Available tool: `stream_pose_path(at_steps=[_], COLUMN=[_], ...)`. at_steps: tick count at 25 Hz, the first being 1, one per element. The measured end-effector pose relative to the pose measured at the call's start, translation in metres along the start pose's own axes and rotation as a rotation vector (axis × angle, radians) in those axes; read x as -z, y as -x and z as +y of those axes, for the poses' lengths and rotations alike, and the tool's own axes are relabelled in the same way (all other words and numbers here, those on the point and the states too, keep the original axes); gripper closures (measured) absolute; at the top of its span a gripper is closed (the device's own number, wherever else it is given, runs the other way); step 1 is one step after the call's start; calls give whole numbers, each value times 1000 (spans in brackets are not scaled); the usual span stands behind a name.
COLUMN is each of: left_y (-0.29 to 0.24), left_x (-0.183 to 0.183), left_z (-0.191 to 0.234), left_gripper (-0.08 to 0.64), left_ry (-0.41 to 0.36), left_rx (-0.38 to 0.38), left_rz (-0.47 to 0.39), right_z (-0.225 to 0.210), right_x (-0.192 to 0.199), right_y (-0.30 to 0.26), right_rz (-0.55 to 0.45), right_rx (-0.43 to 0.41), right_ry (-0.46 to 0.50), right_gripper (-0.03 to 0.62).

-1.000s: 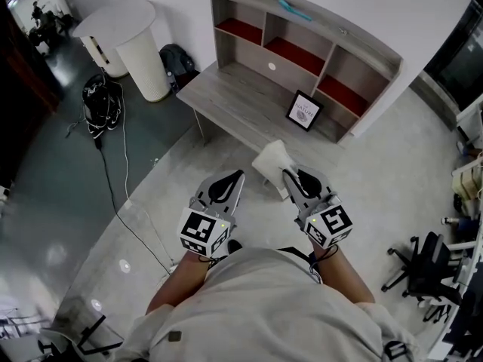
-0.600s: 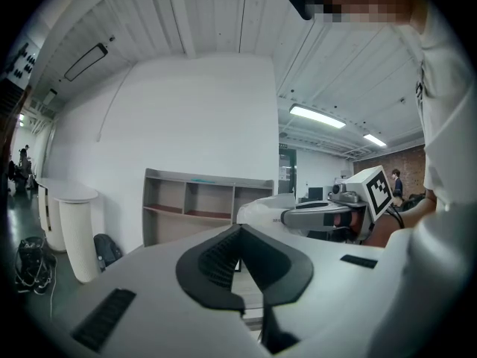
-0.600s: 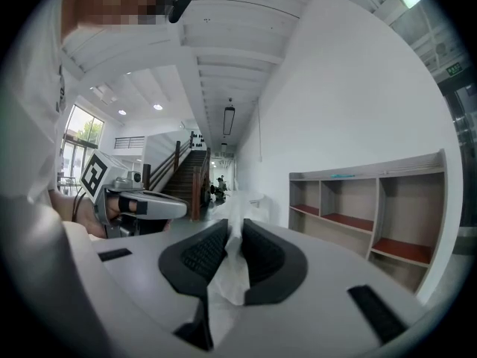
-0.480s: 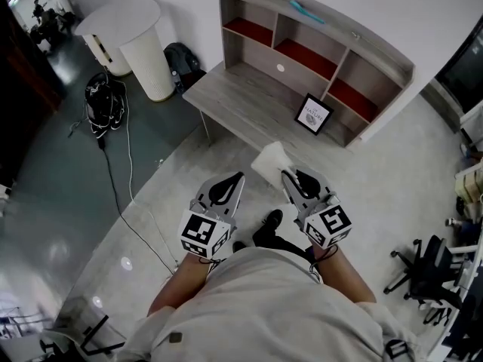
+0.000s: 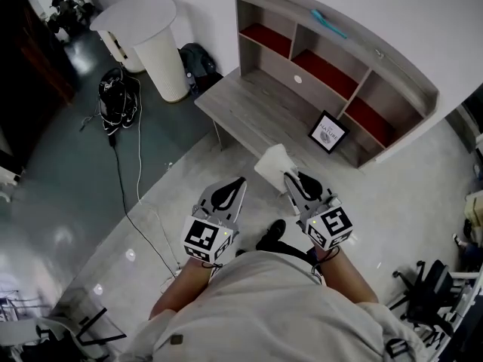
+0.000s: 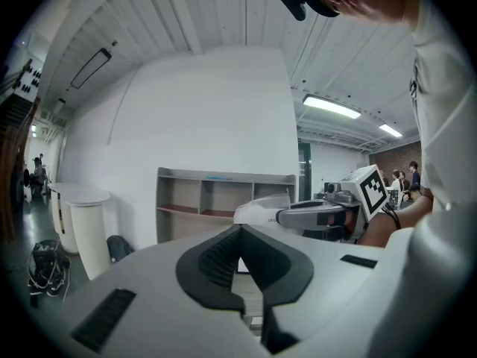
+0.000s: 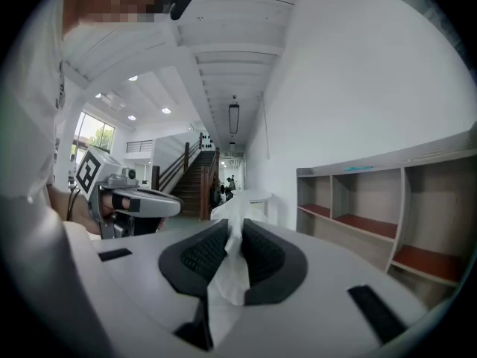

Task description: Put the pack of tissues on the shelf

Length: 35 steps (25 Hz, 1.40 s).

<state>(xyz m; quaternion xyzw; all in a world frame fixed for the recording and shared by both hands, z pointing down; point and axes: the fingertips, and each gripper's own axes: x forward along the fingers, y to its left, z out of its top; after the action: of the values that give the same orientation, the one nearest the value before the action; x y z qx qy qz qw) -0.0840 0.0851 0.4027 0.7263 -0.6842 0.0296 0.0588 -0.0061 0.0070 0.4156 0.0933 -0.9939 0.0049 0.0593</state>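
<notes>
The white pack of tissues [image 5: 273,162] hangs in the air in front of me, its wrapper [image 7: 231,267] pinched between the black pads of my right gripper [image 5: 287,175], which is shut on it. My left gripper [image 5: 240,180] is level beside it on the left, with its jaws together and nothing between them [image 6: 240,234]. The grey wooden shelf [image 5: 332,47] with red-lined compartments stands on a desk against the white wall ahead; it also shows in the left gripper view [image 6: 216,198] and the right gripper view [image 7: 387,200]. Both grippers are well short of it.
A framed picture [image 5: 327,132] leans on the desk [image 5: 249,108] under the shelf, and a teal object [image 5: 329,23] lies on the shelf's top. A white round table [image 5: 143,29], a dark backpack [image 5: 198,57], a black bag with cables [image 5: 119,96] and an office chair [image 5: 430,300] stand around.
Both grippers and my view have moved toward the shelf, which now sits larger and further right in the head view. The tissue pack stays in the right gripper.
</notes>
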Motion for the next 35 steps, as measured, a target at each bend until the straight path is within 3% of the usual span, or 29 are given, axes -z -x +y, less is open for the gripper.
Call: stream_pose_path(at_steps=[9, 16, 25, 35], left_y=[-115, -197, -269, -347], left_x=[-10, -28, -31, -36], left_z=[9, -13, -37, -26], left_gripper=[545, 545, 544, 545], left_ry=[-17, -40, -14, -24], left_rx=[47, 130, 278, 454], left_rz=[3, -7, 13, 19], right_z=[-109, -189, -248, -297], right_x=[-1, -8, 2, 10], right_y=[-12, 11, 37, 29], right_rz=[0, -25, -20, 4], right_rx=[45, 135, 275, 455], right_ry=[17, 15, -3, -39], right_gripper=[518, 518, 520, 520])
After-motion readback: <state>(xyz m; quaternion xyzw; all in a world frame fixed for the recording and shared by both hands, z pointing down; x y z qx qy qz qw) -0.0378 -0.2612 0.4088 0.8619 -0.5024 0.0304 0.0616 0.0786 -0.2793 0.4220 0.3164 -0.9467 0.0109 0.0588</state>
